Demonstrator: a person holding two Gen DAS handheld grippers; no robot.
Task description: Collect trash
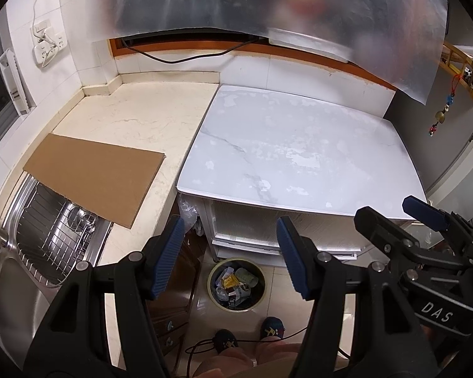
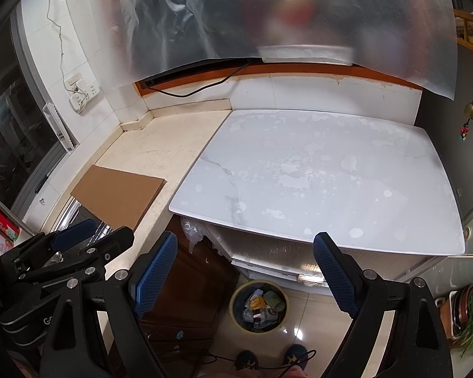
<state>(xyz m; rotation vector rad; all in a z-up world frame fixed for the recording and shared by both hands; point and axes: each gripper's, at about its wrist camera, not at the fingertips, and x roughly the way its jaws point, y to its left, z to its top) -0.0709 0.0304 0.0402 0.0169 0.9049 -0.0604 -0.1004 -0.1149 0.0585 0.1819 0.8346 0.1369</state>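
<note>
both claws hang released and empty above a kitchen corner: the left claw point(image 1: 233, 252) and the right claw point(image 2: 252, 271) each show blue pads spread wide with nothing between them. the trash point(image 1: 235, 283) already lies in a round bin point(image 1: 212, 275) on the floor, just in front of the white cabinet under the marble worktop point(image 1: 299, 148), whose surface carries no loose litter in either view. a flat sheet of cardboard point(image 1: 94, 176) lies on the cream worktop point(image 1: 135, 113), overhanging the sink point(image 1: 12, 293) and its wire rack point(image 1: 56, 236); whether it counts as trash cannot be told. risks from here, as a judgement: nudged from one end, the cardboard could tip into the sink, and the cable point(image 1: 205, 343) looping by the person's shoes point(image 1: 225, 340) could snag a step toward the bin. the only legible writing is "das" on the right tool's body in the left view; a partial mark starting with "g" shows on the left tool in the right view.
</note>
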